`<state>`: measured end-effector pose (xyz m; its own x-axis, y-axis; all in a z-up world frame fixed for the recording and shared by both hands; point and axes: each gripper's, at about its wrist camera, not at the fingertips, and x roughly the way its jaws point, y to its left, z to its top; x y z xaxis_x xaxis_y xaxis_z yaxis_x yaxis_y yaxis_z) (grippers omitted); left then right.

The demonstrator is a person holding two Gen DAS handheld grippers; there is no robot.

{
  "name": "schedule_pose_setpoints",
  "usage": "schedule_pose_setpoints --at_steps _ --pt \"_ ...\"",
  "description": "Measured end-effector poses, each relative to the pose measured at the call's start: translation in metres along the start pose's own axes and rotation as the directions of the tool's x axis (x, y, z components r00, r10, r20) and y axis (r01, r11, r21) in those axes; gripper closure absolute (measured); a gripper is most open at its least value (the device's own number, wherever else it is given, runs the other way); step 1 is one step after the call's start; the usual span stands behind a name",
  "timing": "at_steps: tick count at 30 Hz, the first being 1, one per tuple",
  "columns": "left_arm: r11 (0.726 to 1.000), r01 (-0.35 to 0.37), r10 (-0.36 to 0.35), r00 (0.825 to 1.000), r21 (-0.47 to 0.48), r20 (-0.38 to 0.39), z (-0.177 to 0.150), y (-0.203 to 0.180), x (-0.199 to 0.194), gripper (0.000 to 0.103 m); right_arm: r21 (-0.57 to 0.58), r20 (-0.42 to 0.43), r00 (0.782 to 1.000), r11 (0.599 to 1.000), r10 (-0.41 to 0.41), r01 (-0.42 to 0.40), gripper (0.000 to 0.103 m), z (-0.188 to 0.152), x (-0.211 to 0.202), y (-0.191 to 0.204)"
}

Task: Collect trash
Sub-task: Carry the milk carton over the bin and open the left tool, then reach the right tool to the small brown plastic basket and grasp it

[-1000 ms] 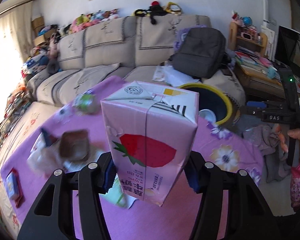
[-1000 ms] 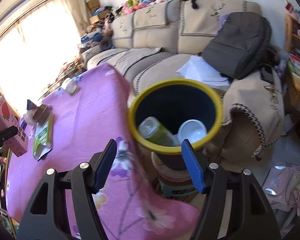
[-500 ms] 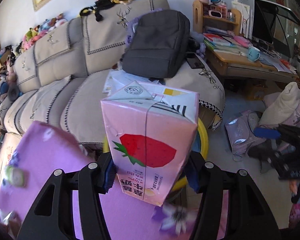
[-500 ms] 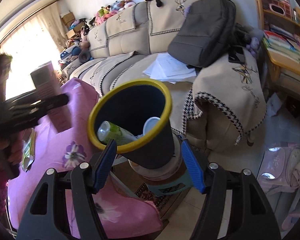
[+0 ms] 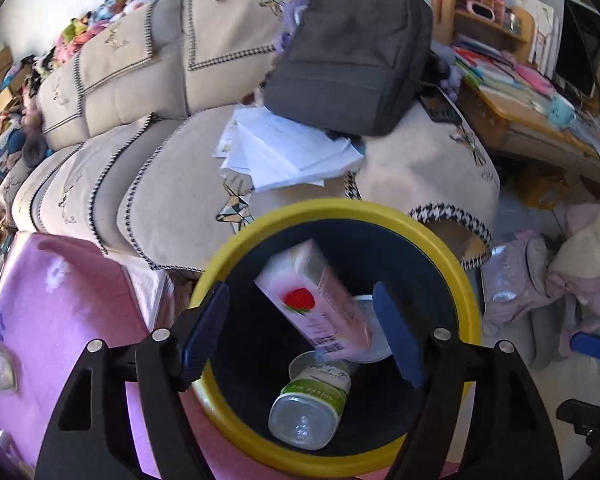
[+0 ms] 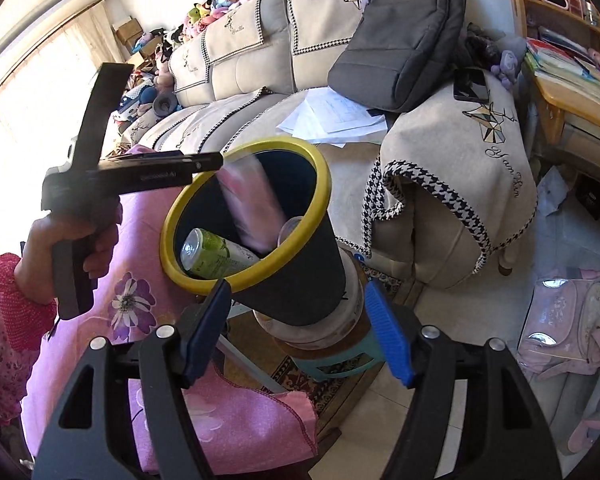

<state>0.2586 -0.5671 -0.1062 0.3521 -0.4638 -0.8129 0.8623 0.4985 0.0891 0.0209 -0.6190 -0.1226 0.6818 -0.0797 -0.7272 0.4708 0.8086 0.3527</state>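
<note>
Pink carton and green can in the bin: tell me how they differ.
The pink carton is a boxy pack with a red strawberry print; the green can is a round cylinder with a green label. The carton looks motion-blurred and slants across the upper part of the yellow-rimmed bin; the can lies sharp and lower down, near the bin's side closest to the left tool. Both are inside the bin, held by neither tool.

I read little here. The beige fabric cover over the sofa arm carries cursive embroidery below a geometric deer head; I make it out as "Yau Ran", uncertainly. The pink strawberry-printed carton shows a barcode and blurred print, the green-labelled bottle blurred lettering, and the black handheld gripper body a faint illegible marking
</note>
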Motion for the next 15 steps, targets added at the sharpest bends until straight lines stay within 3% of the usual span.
schedule_pose_setpoints --at_steps 3,7,10,15 --pt "0.999 -0.025 0.027 0.997 -0.025 0.067 -0.011 0.011 -0.031 0.028 -0.011 0.003 1.000 1.000 0.004 -0.004 0.037 -0.001 -0.001 0.005" --pt "0.993 -0.083 0.097 0.981 -0.088 0.170 -0.044 0.021 -0.095 0.023 -0.044 -0.005 1.000 0.999 0.010 -0.010 0.037 -0.001 0.002 0.020" --pt "0.982 -0.111 0.144 0.963 -0.151 0.229 -0.082 0.030 -0.148 0.019 -0.082 -0.023 0.999 0.996 0.023 -0.025 0.036 0.000 0.007 0.037" --pt "0.951 -0.136 0.211 0.943 -0.278 0.258 -0.151 0.056 -0.221 0.015 -0.183 -0.052 0.996 0.980 0.071 -0.079 0.036 0.003 0.019 0.087"
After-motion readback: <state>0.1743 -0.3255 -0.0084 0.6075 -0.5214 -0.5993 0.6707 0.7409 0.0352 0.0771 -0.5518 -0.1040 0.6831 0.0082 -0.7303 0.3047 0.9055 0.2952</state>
